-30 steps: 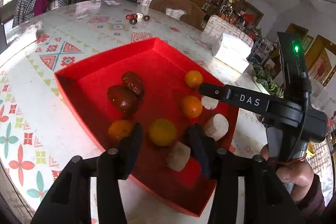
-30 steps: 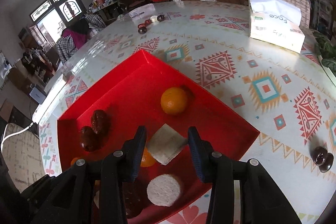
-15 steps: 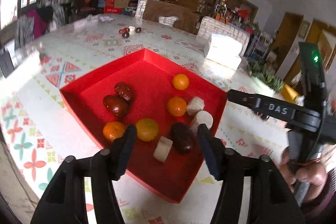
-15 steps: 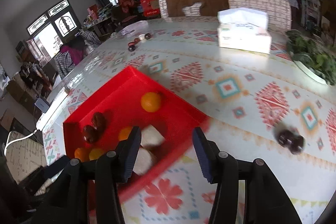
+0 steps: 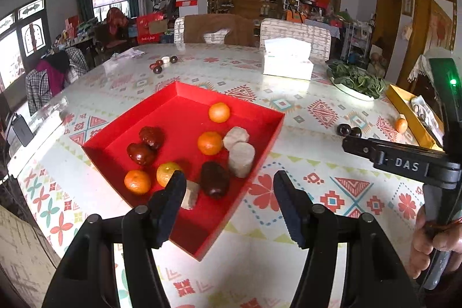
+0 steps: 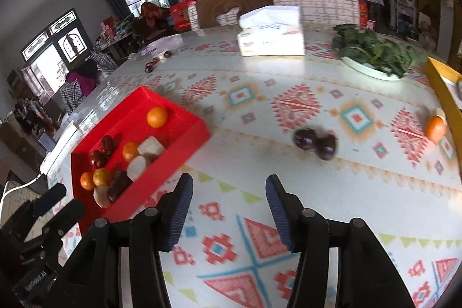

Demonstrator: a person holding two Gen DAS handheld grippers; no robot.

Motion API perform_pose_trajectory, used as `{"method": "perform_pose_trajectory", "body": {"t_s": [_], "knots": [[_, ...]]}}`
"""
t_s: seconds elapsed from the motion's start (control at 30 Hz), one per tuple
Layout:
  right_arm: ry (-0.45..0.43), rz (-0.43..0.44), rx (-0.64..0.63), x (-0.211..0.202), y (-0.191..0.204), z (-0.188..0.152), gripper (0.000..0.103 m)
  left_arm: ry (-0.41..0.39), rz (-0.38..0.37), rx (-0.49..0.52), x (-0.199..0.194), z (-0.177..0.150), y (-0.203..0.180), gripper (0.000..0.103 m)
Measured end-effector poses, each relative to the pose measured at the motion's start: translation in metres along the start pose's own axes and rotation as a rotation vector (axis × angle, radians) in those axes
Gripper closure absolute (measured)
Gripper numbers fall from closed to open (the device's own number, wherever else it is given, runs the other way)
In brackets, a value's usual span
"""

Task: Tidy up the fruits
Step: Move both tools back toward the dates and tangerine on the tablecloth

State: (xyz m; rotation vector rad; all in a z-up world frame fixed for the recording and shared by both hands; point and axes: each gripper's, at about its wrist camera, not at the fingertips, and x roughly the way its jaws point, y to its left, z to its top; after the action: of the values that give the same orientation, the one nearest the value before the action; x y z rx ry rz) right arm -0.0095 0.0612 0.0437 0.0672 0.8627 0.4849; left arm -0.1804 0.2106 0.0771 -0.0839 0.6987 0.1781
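A red tray (image 5: pixel 161 106) (image 6: pixel 173 160) on the patterned table holds several oranges (image 5: pixel 210 143), dark red dates (image 5: pixel 215 179) and pale root chunks (image 5: pixel 242 155). My left gripper (image 5: pixel 226 186) is open and empty, above the tray's near right corner. My right gripper (image 6: pixel 228 194) is open and empty over bare table right of the tray. Two dark dates (image 6: pixel 316 141) (image 5: pixel 349 131) lie loose on the table ahead of the right gripper. A loose orange (image 6: pixel 435 128) (image 5: pixel 400 125) sits beside a yellow box at the far right.
A tissue box (image 5: pixel 287 61) (image 6: pixel 271 35) and a plate of greens (image 6: pixel 375 54) stand at the back. A yellow box (image 5: pixel 410 114) is at the right edge. More dates (image 5: pixel 157 67) lie at the far back. Chairs stand behind the table.
Both grippers pulled back and up from the tray and swung right. A dark date now lies in the tray where the left gripper was. The right gripper left the tray for bare table.
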Motion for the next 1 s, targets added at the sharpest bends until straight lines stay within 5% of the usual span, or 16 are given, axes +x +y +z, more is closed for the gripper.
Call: {"method": "perform_pose_trajectory", "body": {"t_s": [1.0], "knots": [[0.009,-0.047,0.083,-0.013,-0.066,-0.017,0.041,0.044,0.01,0.085,0.013,-0.002,-0.04,0.036]]}}
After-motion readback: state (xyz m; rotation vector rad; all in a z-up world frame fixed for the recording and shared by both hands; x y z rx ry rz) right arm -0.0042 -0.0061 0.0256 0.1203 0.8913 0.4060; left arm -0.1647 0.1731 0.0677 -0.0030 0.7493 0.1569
